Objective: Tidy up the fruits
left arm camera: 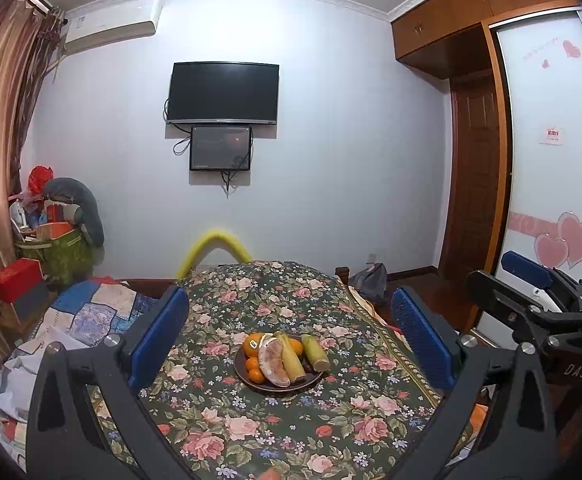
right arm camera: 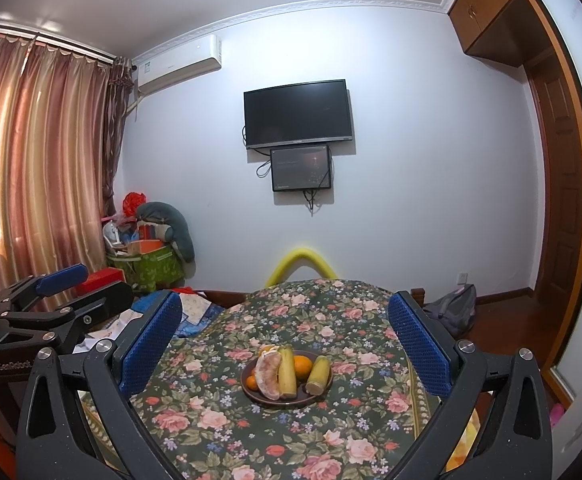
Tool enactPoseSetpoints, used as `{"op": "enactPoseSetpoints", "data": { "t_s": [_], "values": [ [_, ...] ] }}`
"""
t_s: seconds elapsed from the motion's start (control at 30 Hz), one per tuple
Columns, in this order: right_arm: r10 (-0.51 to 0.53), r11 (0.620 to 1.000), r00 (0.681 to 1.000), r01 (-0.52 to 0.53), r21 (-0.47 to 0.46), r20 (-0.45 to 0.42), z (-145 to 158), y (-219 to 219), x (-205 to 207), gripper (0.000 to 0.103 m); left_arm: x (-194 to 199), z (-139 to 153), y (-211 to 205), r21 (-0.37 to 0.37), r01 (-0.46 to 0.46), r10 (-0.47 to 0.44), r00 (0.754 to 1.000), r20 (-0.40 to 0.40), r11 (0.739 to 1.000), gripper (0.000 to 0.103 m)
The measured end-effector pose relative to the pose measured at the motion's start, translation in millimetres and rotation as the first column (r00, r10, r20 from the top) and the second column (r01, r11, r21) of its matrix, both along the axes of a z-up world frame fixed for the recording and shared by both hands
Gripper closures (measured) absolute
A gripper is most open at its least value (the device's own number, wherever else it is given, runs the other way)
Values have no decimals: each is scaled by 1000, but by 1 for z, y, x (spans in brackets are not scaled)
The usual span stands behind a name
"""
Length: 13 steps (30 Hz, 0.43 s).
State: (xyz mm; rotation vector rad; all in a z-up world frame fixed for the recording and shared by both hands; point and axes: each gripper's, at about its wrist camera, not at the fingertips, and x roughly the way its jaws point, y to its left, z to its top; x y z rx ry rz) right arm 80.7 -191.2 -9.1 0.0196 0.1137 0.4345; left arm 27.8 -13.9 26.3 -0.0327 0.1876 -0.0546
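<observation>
Fruit sits heaped on a dark round plate (left arm camera: 315, 378) near the middle of the table (left arm camera: 251, 420), which is covered in a dark cloth printed with pink roses. On the plate, a peeled pomelo wedge (left arm camera: 275, 360) lies toward the left, with a pale yellow-green stalk (left arm camera: 291, 356) just beside it on the right, and a shorter green stalk (left arm camera: 315, 353) resting over the plate's right rim. Oranges (left arm camera: 254, 345) are tucked behind and under the wedge on the left side.

Both tools hang above the table's near edge, well apart from the plate. The left gripper (left arm camera: 291, 338) has its blue padded fingers spread wide with nothing between them. The right gripper (right arm camera: 285, 342) is likewise spread wide and holds nothing; from the left wrist view it shows off the table's right edge.

Past the far edge, a television (right arm camera: 298, 114) is fixed to the pale wall with a smaller screen (right arm camera: 301, 169) just below it. A yellow foam arch (right arm camera: 303, 262) rises behind the far edge.
</observation>
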Motion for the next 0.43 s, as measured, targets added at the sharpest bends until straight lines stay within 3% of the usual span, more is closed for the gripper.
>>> {"op": "enactPoseSetpoints", "data": {
  "t_s": [0.43],
  "values": [
    [-2, 1000, 1000, 2, -7, -8, -2, 0, 2, 0, 3, -3, -3, 9, 1, -1, 1000, -3, 1000, 0]
  ]
}}
